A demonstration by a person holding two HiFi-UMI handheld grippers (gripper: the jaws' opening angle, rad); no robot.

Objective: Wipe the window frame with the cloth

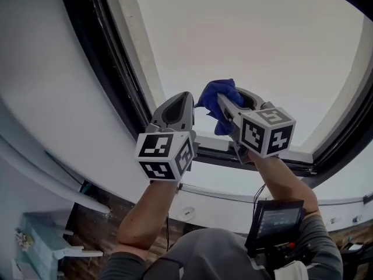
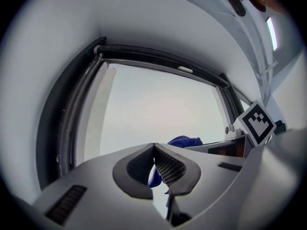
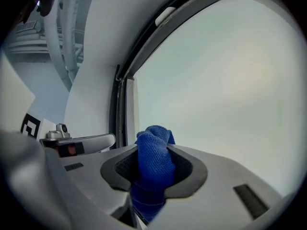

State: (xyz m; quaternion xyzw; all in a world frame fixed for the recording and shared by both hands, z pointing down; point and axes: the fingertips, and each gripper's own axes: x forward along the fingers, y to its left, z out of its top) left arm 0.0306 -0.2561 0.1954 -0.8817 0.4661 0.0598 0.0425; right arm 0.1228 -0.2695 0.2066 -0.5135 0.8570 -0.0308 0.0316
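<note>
Nearest, on forearms [image 1: 145, 214] cut off at the lower edge: left gripper [image 1: 183, 98], jaws pressed together on nothing, just beside right gripper [image 1: 225, 101], clamped on a bunched, nubby blue cloth [image 1: 217, 92] with its tail hanging below the pads. Beyond, black window frame [image 1: 123, 80], corners cropped; contact with the pale glass [image 1: 245, 34] unclear.

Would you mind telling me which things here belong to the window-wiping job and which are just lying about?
Job: blue cloth; right gripper, shut on it; window frame; left gripper, shut and empty.
Lying about: pale furniture on the floor; small screen near the person's right arm.
</note>
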